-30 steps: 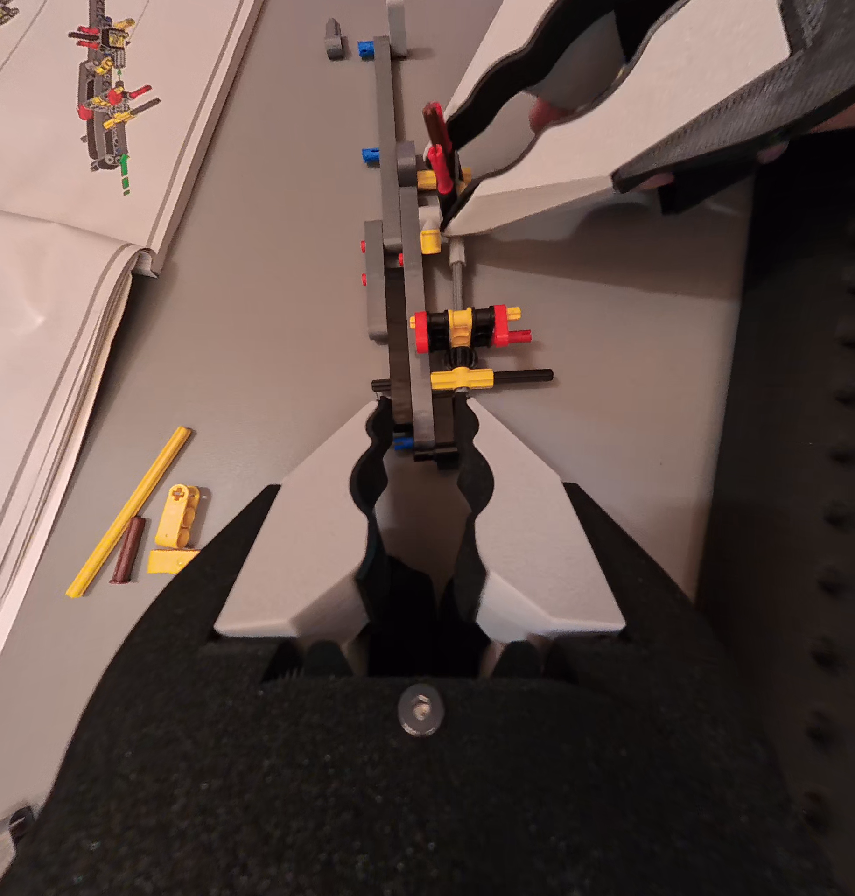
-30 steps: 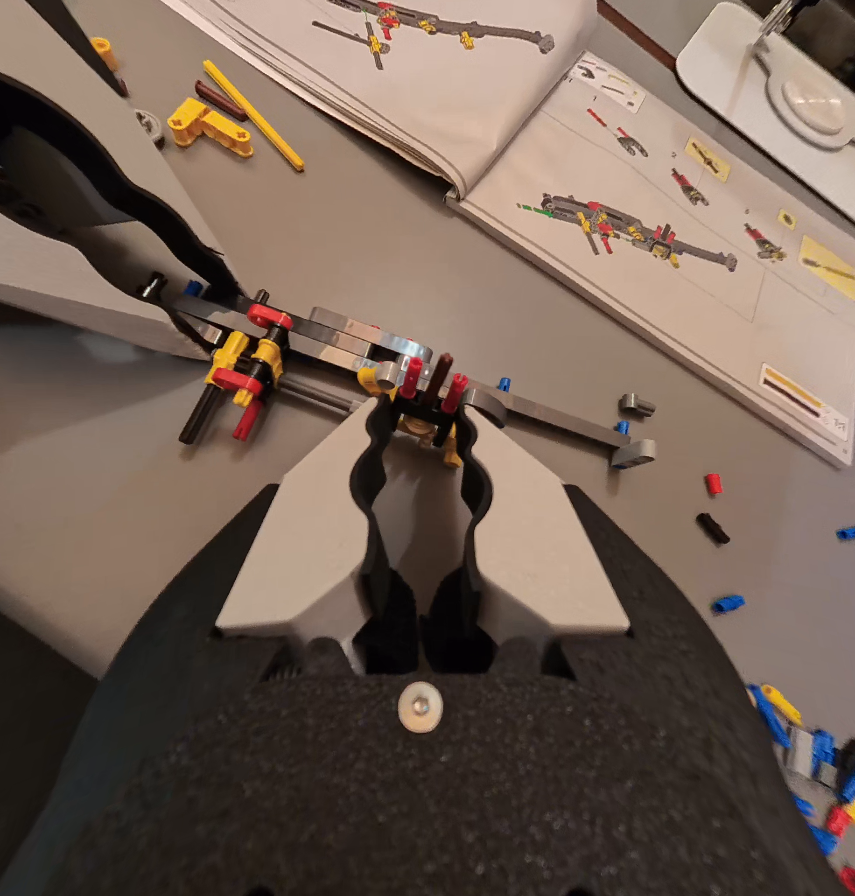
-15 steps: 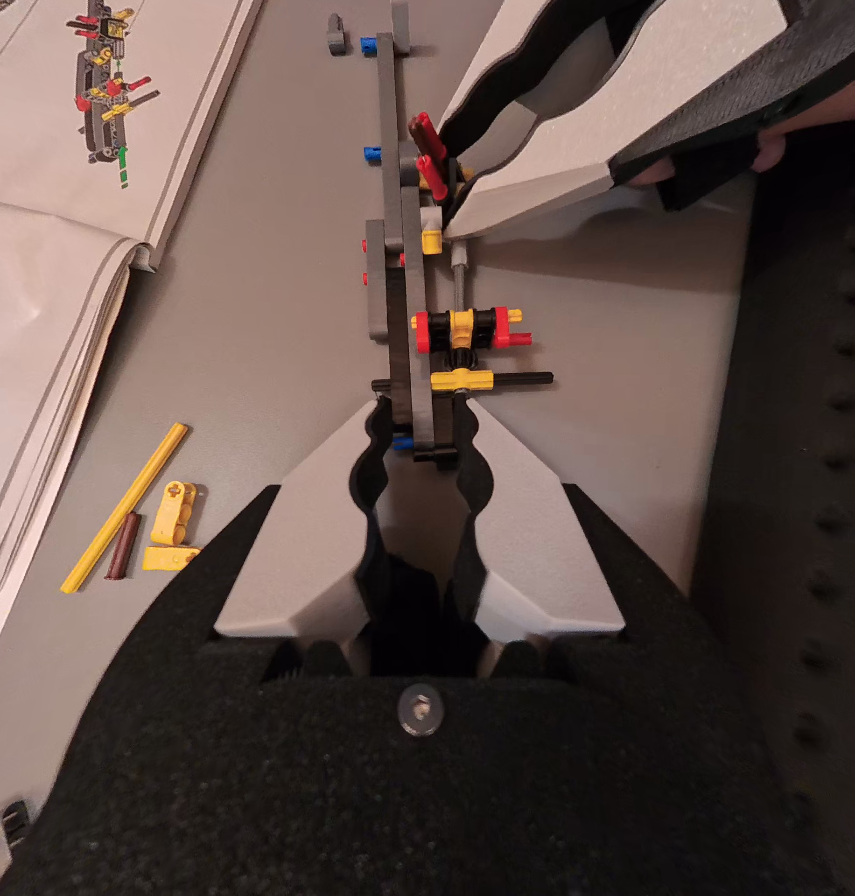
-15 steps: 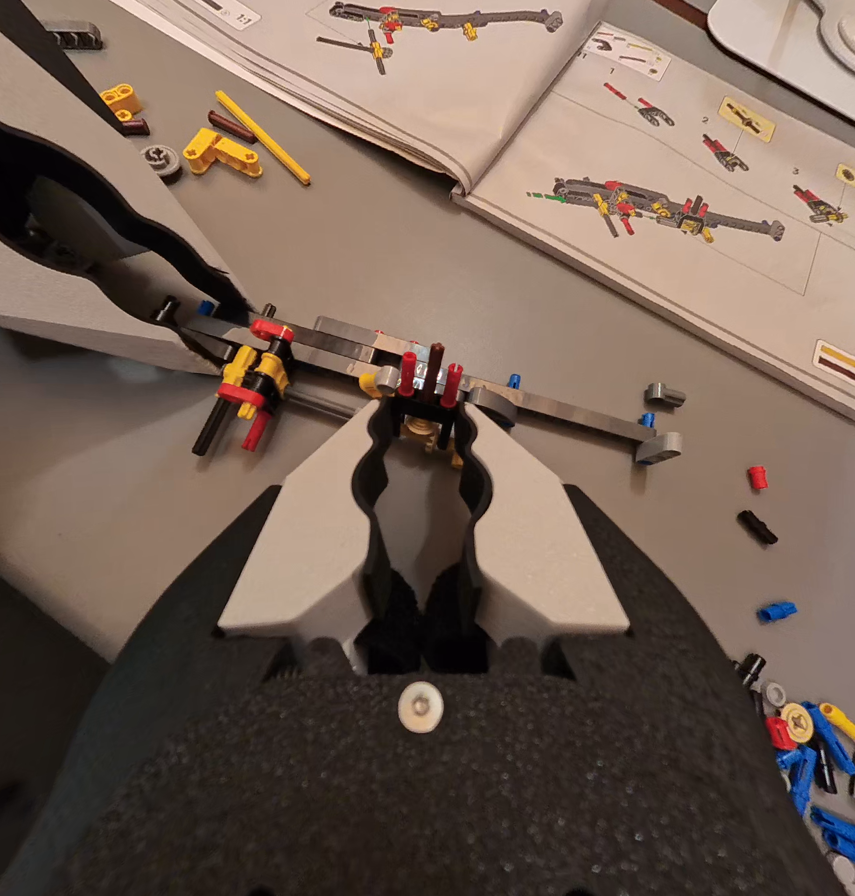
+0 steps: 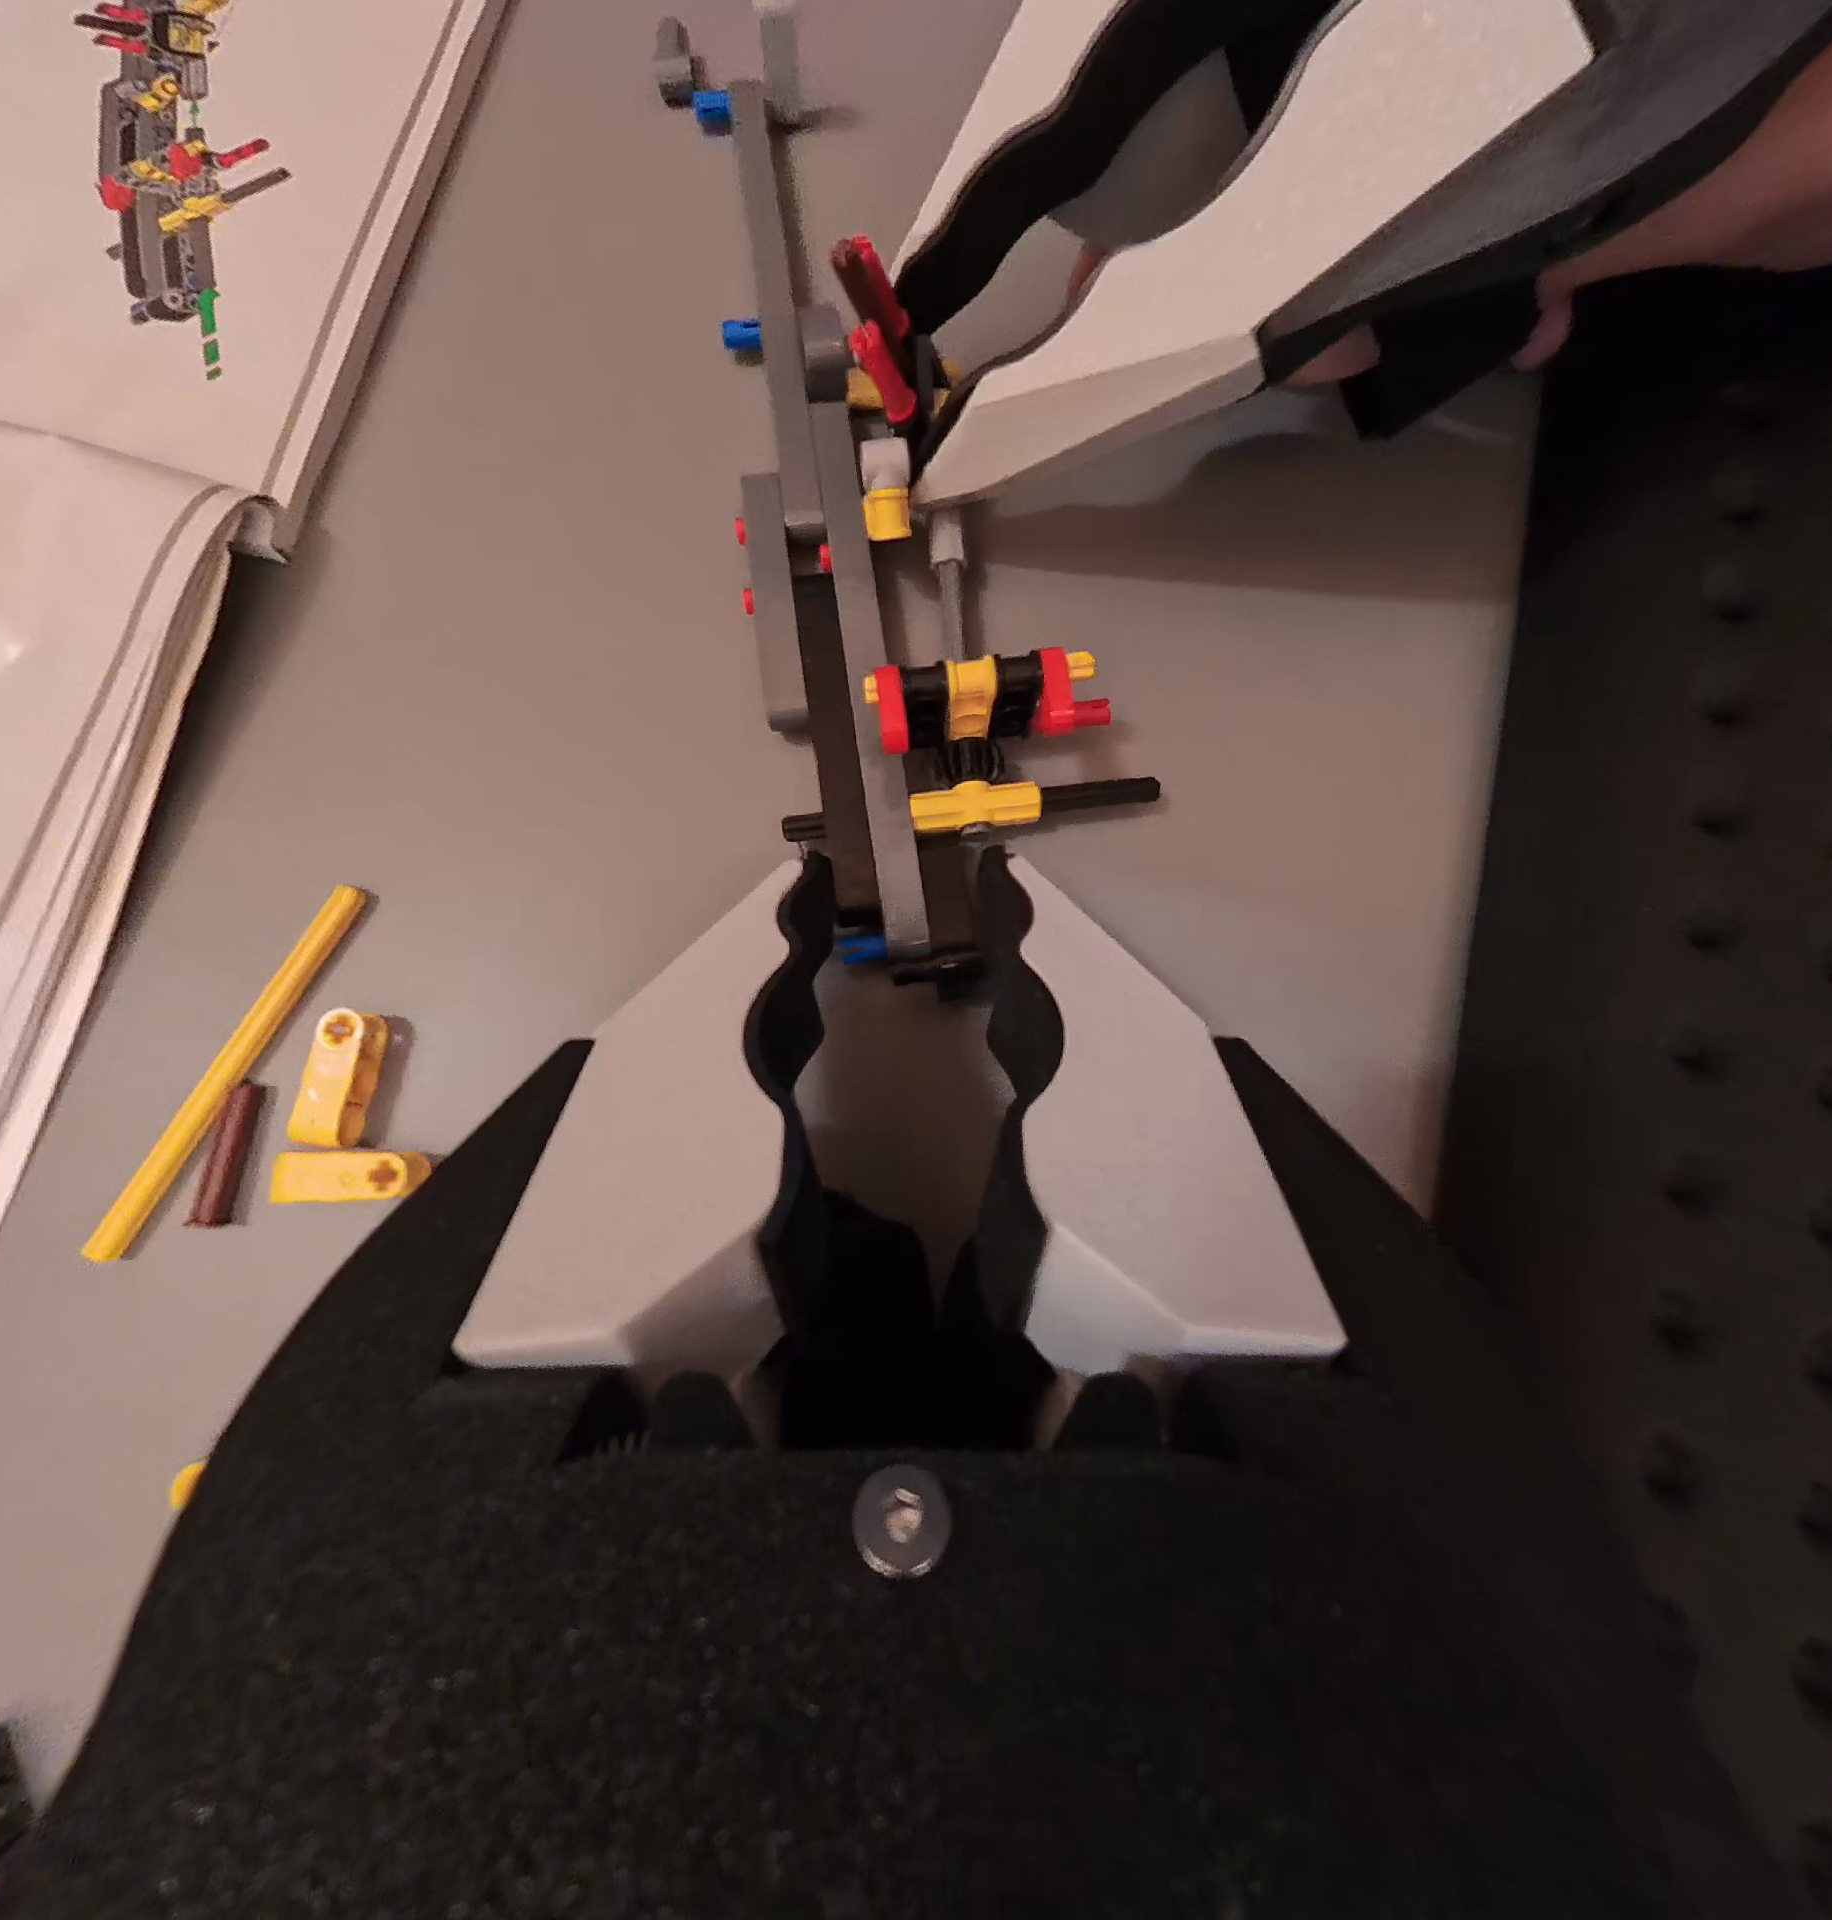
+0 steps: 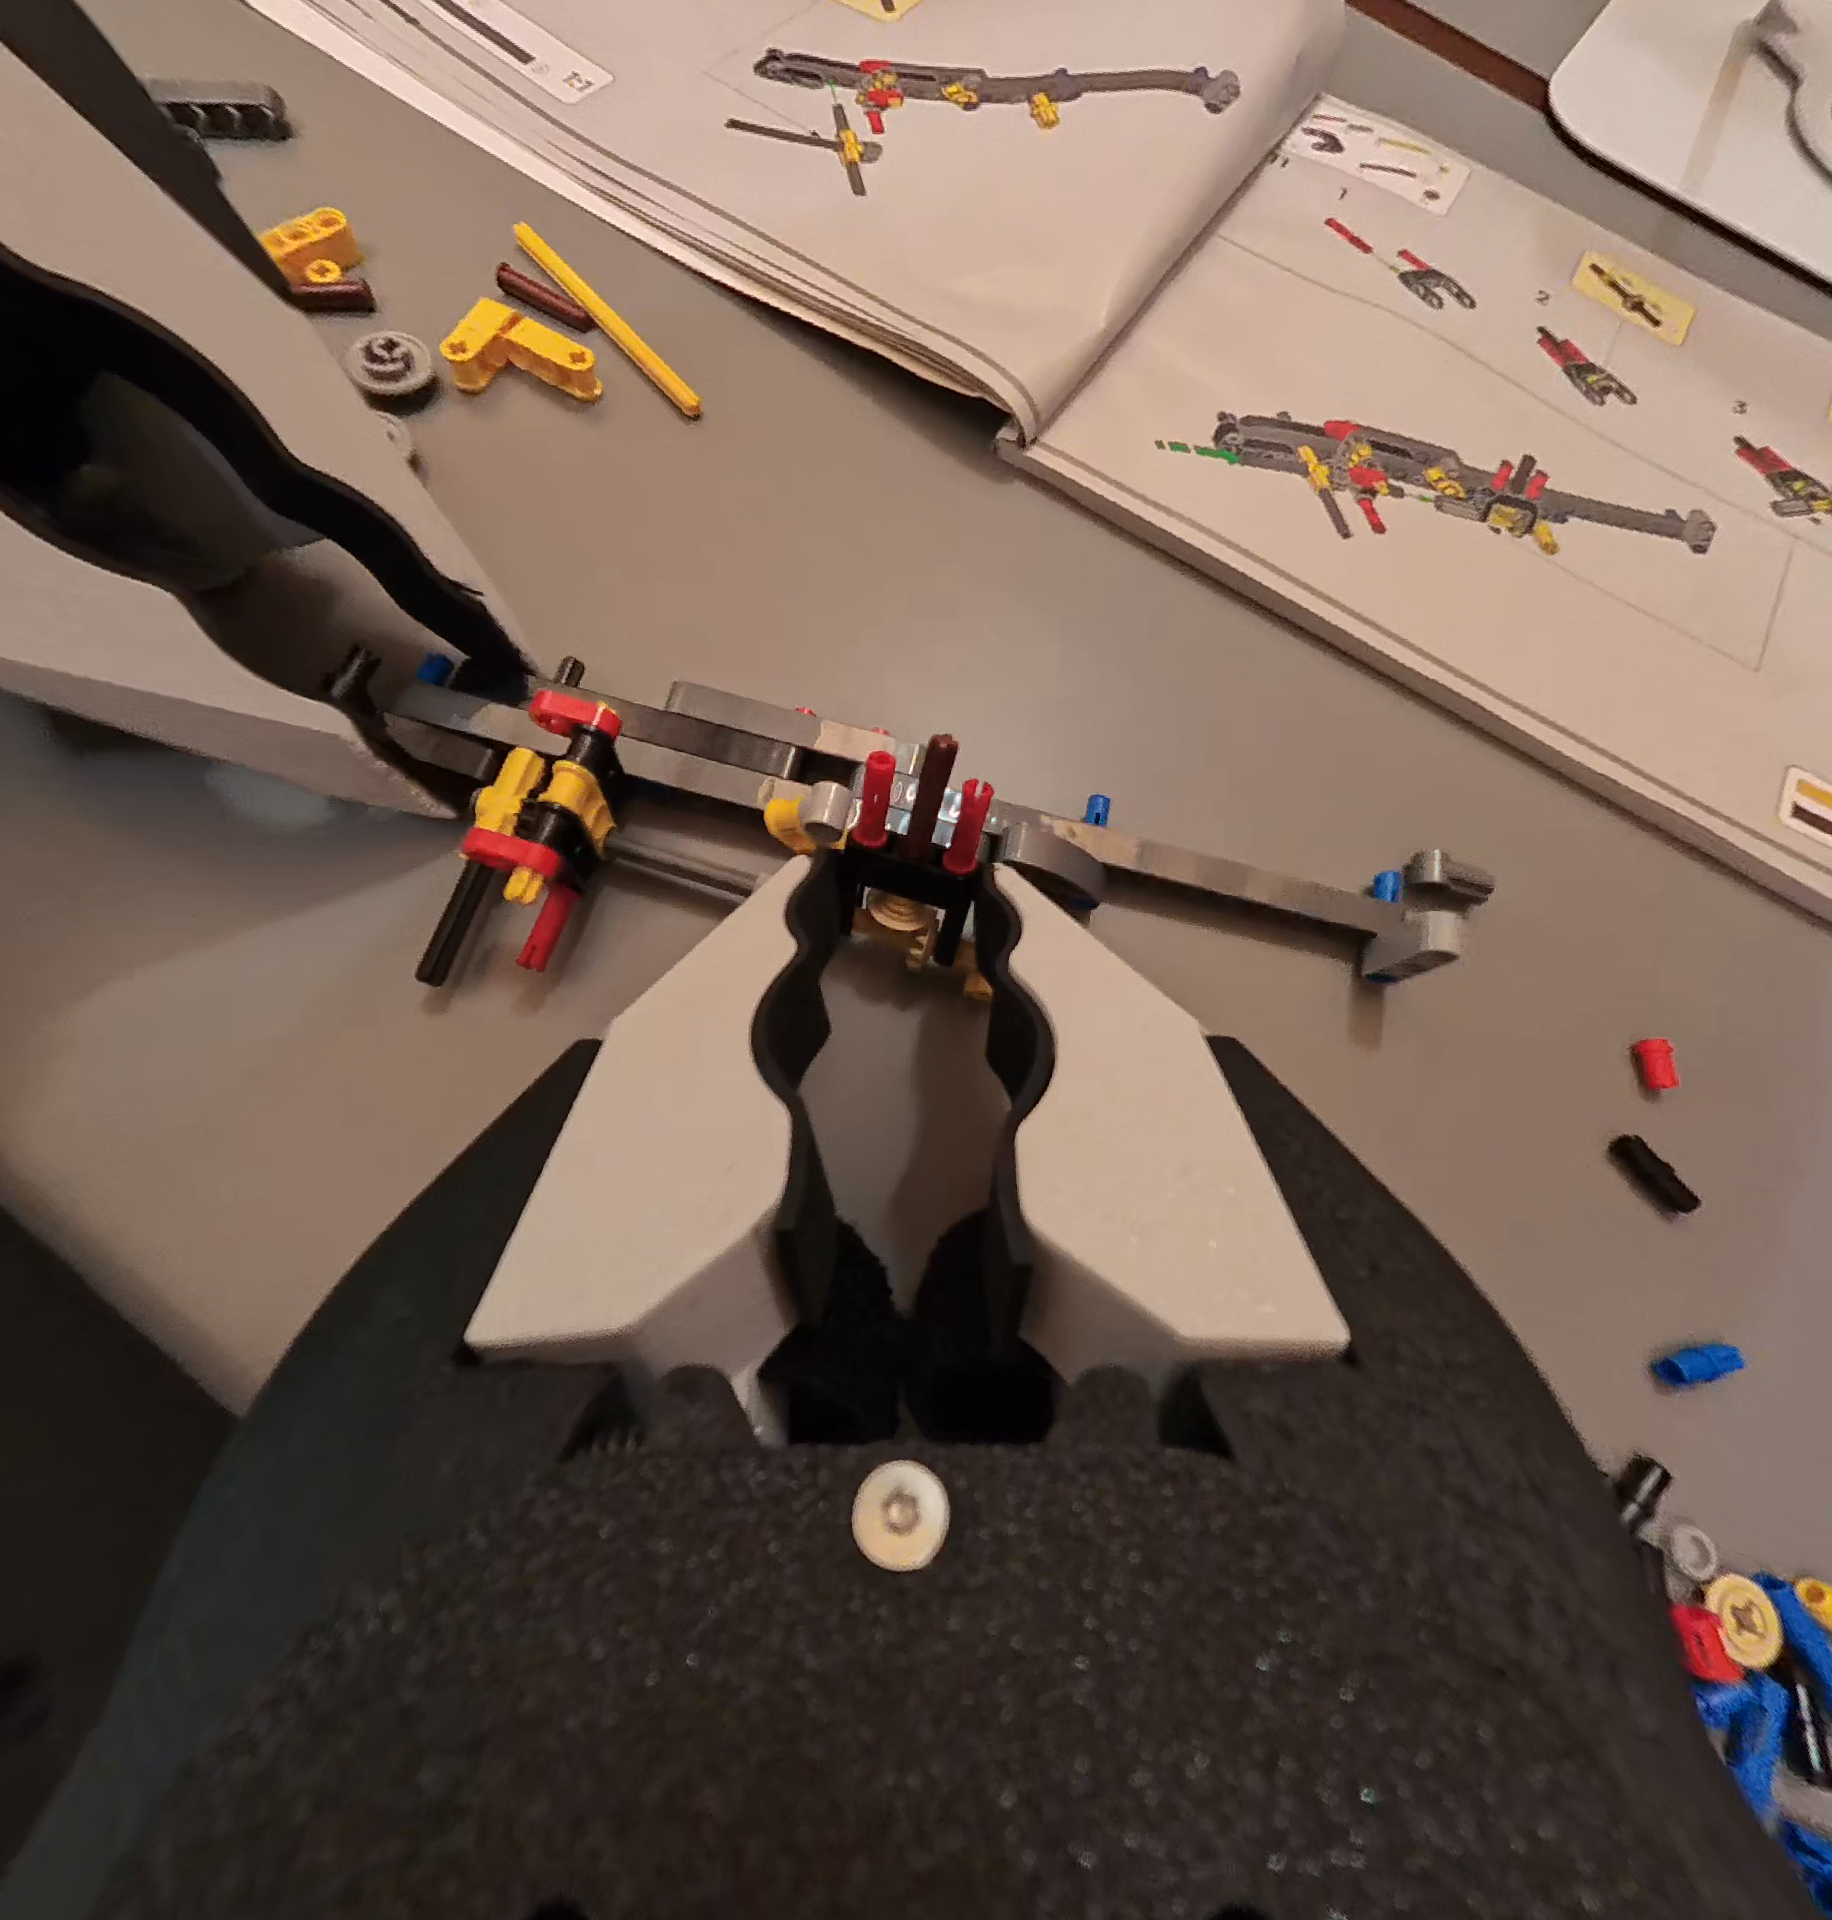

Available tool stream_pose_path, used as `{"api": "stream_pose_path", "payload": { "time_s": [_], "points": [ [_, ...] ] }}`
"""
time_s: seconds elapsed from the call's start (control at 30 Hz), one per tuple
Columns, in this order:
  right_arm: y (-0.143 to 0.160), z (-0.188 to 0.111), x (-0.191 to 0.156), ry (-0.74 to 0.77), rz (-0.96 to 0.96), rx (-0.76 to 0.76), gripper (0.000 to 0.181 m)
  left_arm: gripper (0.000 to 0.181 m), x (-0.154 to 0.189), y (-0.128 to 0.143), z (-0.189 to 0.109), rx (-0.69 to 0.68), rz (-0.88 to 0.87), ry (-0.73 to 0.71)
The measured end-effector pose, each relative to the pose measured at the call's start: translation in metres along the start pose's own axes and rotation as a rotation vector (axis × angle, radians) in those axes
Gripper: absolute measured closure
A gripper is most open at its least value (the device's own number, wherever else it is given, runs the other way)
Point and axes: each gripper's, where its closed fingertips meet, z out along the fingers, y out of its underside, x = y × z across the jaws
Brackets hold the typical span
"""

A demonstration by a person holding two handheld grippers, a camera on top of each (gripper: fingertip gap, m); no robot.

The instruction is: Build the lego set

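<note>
A long grey beam assembly (image 5: pixel 787 312) with yellow, red and black parts lies across the grey table. My left gripper (image 5: pixel 899 868) is shut on its near end. It also shows at the left of the right wrist view (image 6: pixel 476 707). My right gripper (image 6: pixel 899 873) is shut on a small black frame (image 6: pixel 907 883) with two red pins and a brown axle, held against the middle of the beam (image 6: pixel 1234 862). In the left wrist view the right gripper (image 5: pixel 927 416) comes in from the upper right with the red pins (image 5: pixel 881 348) at its tips.
An open instruction booklet (image 6: pixel 995 260) lies beyond the beam. A yellow axle (image 5: pixel 226 1070), a brown axle (image 5: pixel 226 1153) and yellow connectors (image 5: pixel 335 1081) lie at the left. Loose red (image 6: pixel 1655 1065), black (image 6: pixel 1652 1174) and blue (image 6: pixel 1696 1363) pins and a parts pile (image 6: pixel 1764 1683) lie at the right. The table edge runs along the right (image 5: pixel 1504 727).
My right gripper has turned with the black frame, so the red pins now lean toward the beam. The beam's far end has swung slightly. My left gripper keeps its hold.
</note>
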Motion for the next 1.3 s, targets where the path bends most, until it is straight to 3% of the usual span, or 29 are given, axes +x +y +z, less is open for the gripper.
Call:
{"api": "stream_pose_path", "payload": {
  "time_s": [0.27, 0.57, 0.63, 0.87, 0.97, 1.07, 1.2, 1.3],
  "points": [
    [-0.002, 0.0, -0.008, -0.022, -0.059, 0.018, 0.156, 0.154, 0.005, 0.006, -0.008, -0.013, 0.042, -0.001],
    [-0.002, 0.0, -0.008, -0.016, -0.067, 0.022, 0.156, 0.145, 0.002, -0.004, -0.018, 0.067, -0.072, 0.05],
    [-0.002, 0.0, -0.009, -0.017, -0.067, 0.024, 0.156, 0.154, 0.001, 0.004, -0.018, 0.035, -0.042, 0.033],
    [-0.002, 0.0, -0.009, -0.022, -0.065, 0.025, 0.156, 0.159, 0.007, 0.007, -0.022, 0.035, -0.025, 0.033],
    [-0.002, 0.0, -0.007, -0.01, -0.065, 0.024, 0.156, 0.153, 0.01, 0.006, -0.03, 0.065, -0.034, 0.048],
    [-0.002, 0.0, -0.007, -0.012, -0.061, 0.023, 0.156, 0.149, 0.006, 0.019, -0.027, 0.012, -0.023, 0.006],
    [-0.003, 0.001, -0.007, -0.018, -0.052, 0.025, 0.156, 0.167, 0.008, 0.02, -0.019, -0.026, 0.006, -0.02],
    [-0.002, 0.0, -0.006, -0.005, -0.048, 0.019, 0.156, 0.167, 0.007, 0.018, -0.016, -0.039, 0.021, -0.057]
  ]
}}
